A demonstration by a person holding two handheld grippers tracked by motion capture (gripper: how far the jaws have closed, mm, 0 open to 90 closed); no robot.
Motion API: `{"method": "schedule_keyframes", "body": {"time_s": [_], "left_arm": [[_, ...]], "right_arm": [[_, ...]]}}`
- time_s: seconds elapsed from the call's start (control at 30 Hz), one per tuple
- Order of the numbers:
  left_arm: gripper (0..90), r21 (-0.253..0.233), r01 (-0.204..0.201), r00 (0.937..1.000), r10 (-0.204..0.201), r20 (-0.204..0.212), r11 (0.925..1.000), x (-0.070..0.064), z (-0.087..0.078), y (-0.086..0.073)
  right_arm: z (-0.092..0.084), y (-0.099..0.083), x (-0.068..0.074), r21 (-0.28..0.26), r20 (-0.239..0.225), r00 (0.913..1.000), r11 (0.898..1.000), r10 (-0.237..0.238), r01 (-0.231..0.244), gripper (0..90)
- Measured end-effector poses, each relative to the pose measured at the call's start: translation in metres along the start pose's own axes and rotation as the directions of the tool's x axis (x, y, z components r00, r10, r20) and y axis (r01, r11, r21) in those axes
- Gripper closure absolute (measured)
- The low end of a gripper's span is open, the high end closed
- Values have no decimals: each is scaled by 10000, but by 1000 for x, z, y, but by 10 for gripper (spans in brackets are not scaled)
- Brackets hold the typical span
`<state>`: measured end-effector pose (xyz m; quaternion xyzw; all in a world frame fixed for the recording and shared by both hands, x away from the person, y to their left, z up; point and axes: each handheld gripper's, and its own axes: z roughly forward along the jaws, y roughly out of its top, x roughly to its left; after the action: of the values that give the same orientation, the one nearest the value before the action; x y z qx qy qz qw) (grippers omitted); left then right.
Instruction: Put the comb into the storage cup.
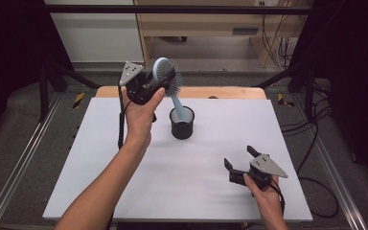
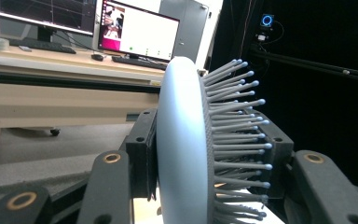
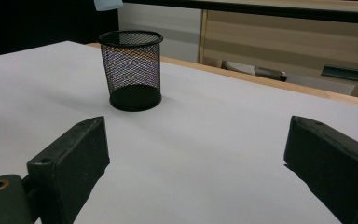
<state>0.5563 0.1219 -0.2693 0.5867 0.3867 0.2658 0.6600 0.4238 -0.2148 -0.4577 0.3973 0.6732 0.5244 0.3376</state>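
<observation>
A light blue hairbrush [image 1: 165, 72] is held in the air at the back left of the table, with my left gripper [image 1: 160, 79] shut on its head. In the left gripper view both jaws press on the brush head [image 2: 184, 140], one on its smooth back and one on the bristle side. The handle [image 1: 177, 105] slants down to a black mesh cup [image 1: 182, 123]. In the right gripper view the cup [image 3: 131, 70] stands empty, with the handle tip [image 3: 107, 3] just above its rim. My right gripper [image 1: 239, 156] rests open near the front right, with nothing between its jaws [image 3: 196, 140].
A white sheet [image 1: 220, 129] covers the table, with a wooden edge [image 1: 230, 92] at the back. Black frame posts stand at both back corners. Behind the table are a wooden desk with monitors [image 2: 135, 30] and cables on the floor at the right [image 1: 316, 143].
</observation>
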Motion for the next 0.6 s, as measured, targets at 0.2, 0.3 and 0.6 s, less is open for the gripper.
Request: {"method": "schedule_keyframes", "body": {"time_s": [0.2, 0.3, 0.6], "left_arm": [[506, -6, -205, 9998, 205, -88, 9998, -1, 3, 0], [506, 57, -251, 9996, 252, -90, 9997, 0, 5, -1], [507, 67, -280, 9994, 281, -189, 9996, 4, 12, -6]], "right_arm": [[0, -1, 1, 84, -97, 10000, 10000, -7, 8, 64], [1, -1, 2, 89, -167, 9999, 10000, 14, -12, 64], [1, -1, 3, 113, -199, 9998, 9999, -10, 12, 64]]}}
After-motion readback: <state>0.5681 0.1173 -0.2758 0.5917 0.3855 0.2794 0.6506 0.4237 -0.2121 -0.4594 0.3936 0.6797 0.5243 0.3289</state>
